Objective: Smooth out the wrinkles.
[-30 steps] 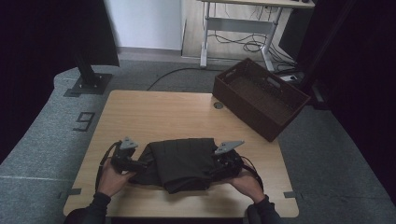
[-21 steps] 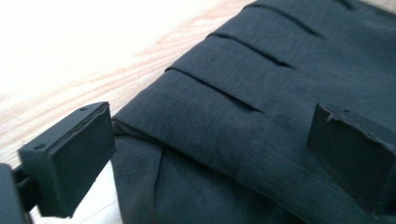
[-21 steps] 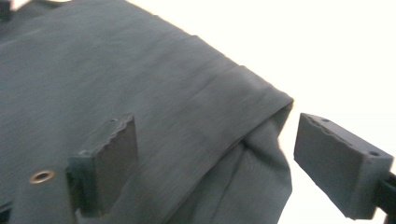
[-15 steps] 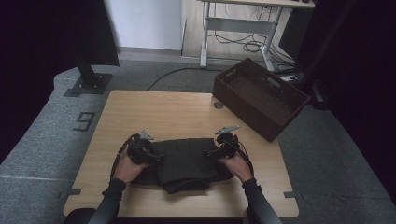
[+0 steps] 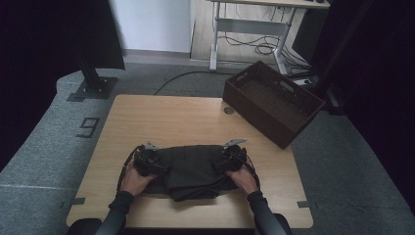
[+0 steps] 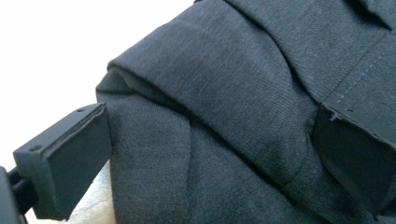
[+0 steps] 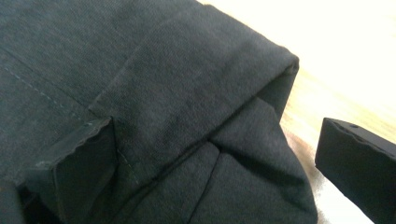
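Observation:
A dark grey folded garment lies on the near half of the wooden table. My left gripper sits at its left edge and my right gripper at its right edge, a hand on each. In the left gripper view the folded cloth lies between the wide jaws of the gripper. In the right gripper view the folded corner lies inside the gripper, one fingertip over bare wood. Both pairs of jaws have just been opening; neither presses the cloth.
A dark brown woven basket stands at the table's far right corner, partly over the edge. A round cable hole is beside it. Beyond the table are a desk frame with cables and a black stand.
Both hands have moved forward from the garment's near corners to its left and right sides and have sunk toward the table. The garment has kept its place.

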Demonstrator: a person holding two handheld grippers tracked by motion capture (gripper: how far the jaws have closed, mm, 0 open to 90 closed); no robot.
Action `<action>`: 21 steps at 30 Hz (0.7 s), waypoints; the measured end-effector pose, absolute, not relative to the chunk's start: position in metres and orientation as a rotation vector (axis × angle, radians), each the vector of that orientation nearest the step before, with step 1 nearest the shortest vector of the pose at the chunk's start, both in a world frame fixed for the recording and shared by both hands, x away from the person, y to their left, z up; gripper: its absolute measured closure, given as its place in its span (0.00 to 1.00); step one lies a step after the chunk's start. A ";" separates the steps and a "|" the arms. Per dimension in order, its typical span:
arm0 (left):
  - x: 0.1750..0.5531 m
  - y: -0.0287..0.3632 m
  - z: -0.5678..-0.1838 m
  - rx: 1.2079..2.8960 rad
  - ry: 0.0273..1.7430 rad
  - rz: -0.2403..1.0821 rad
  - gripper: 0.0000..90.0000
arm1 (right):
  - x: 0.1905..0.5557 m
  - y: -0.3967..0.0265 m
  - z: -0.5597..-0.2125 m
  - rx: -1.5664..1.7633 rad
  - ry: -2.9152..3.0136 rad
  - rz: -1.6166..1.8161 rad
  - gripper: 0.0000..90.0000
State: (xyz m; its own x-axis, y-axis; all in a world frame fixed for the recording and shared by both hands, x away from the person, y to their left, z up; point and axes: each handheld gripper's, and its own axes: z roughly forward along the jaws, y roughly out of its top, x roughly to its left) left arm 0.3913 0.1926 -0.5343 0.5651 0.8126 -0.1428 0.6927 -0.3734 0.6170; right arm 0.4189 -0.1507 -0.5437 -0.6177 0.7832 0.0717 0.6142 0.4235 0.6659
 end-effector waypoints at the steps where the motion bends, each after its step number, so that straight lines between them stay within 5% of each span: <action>1: 0.392 0.194 -0.536 2.146 1.211 0.221 0.00 | 0.419 -0.152 -0.546 1.226 2.435 0.976 0.00; 21: 0.362 0.206 -0.540 2.098 1.208 0.221 0.00 | 0.391 -0.148 -0.549 1.183 2.440 0.994 0.00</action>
